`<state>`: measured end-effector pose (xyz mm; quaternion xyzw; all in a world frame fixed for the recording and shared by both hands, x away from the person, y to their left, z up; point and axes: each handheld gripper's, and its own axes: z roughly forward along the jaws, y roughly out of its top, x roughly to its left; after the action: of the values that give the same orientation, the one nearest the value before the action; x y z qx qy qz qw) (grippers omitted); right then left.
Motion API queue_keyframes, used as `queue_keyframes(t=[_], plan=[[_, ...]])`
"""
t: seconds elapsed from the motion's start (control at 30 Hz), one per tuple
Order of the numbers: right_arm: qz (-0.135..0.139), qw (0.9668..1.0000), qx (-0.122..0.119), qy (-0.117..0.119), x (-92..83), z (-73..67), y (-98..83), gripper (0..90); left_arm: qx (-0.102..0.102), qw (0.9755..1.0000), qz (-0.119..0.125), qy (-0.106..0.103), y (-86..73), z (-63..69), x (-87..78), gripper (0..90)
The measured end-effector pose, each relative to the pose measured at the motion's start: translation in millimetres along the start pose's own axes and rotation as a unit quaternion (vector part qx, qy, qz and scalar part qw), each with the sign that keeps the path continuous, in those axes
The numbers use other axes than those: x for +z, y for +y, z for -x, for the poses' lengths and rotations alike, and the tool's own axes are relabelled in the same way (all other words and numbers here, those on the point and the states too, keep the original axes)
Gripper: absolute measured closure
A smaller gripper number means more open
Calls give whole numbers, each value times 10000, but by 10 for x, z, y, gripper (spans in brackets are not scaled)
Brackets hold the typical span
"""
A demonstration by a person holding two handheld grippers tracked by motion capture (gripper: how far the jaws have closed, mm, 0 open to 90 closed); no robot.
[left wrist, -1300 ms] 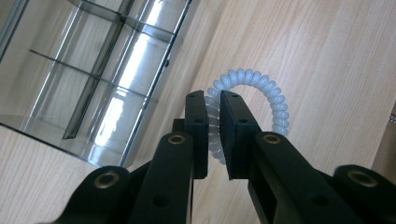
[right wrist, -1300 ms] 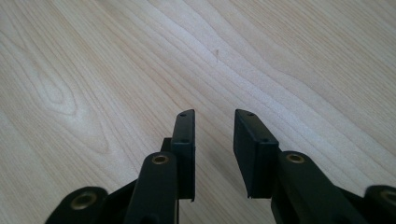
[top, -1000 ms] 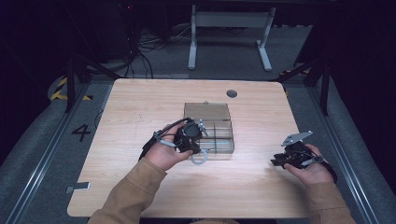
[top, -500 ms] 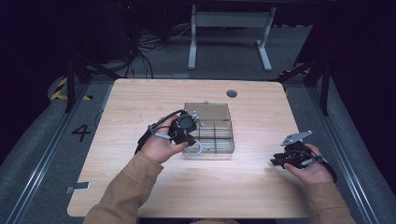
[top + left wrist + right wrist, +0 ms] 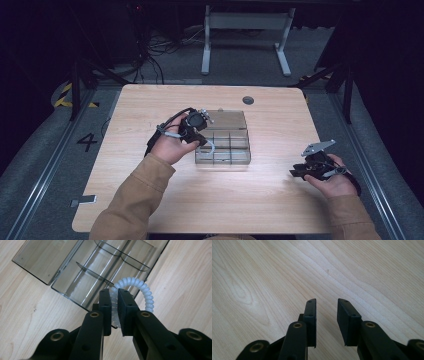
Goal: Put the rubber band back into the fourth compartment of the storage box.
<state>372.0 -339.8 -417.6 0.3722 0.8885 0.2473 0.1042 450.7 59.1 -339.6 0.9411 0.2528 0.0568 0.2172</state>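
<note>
Left gripper [image 5: 114,293]: jaws closed on a white spiral hair tie [image 5: 140,288], pinching one side of the ring; the remainder of the loop projects beyond the jaw tips. In the high view the left gripper [image 5: 200,137] and hair tie [image 5: 210,148] hang over the left edge of a clear plastic compartment box [image 5: 227,145], lid [image 5: 229,119] folded open toward the far edge of the table [image 5: 260,200]. The box sits near the table's centre. Whether the hair tie touches the box cannot be told.

Right gripper [image 5: 325,302]: jaws parted, nothing between them, over bare wood near the right edge of the table, well apart from the box.
</note>
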Motion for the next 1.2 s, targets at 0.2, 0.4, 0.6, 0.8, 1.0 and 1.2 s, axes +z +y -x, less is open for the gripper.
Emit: queue_keyframes(t=[0.2, 0.4, 0.6, 0.8, 1.0, 1.2], plan=[[-2, 10000, 4, 5, 0, 1, -1, 699, -76, 9999, -15, 118, 36, -61, 61, 823], [1, 10000, -1, 10, -1, -4, 2, 698, -166, 9998, 3, 94, 44, -115, 109, 823], [-5, 10000, -8, 12, 1, -5, 2, 697, -205, 9998, -31, 80, 63, -155, 189, 823], [-10, 10000, -15, 8, 2, -2, 1, 696, -220, 9997, -111, 66, 60, -168, 271, 823], [-3, 10000, -31, 3, 8, -5, 1, 695, -148, 9994, -292, 106, 65, -163, 386, 823], [-16, 10000, -19, 5, 8, -9, 2, 693, -133, 9992, -376, 44, 59, -167, 449, 823]])
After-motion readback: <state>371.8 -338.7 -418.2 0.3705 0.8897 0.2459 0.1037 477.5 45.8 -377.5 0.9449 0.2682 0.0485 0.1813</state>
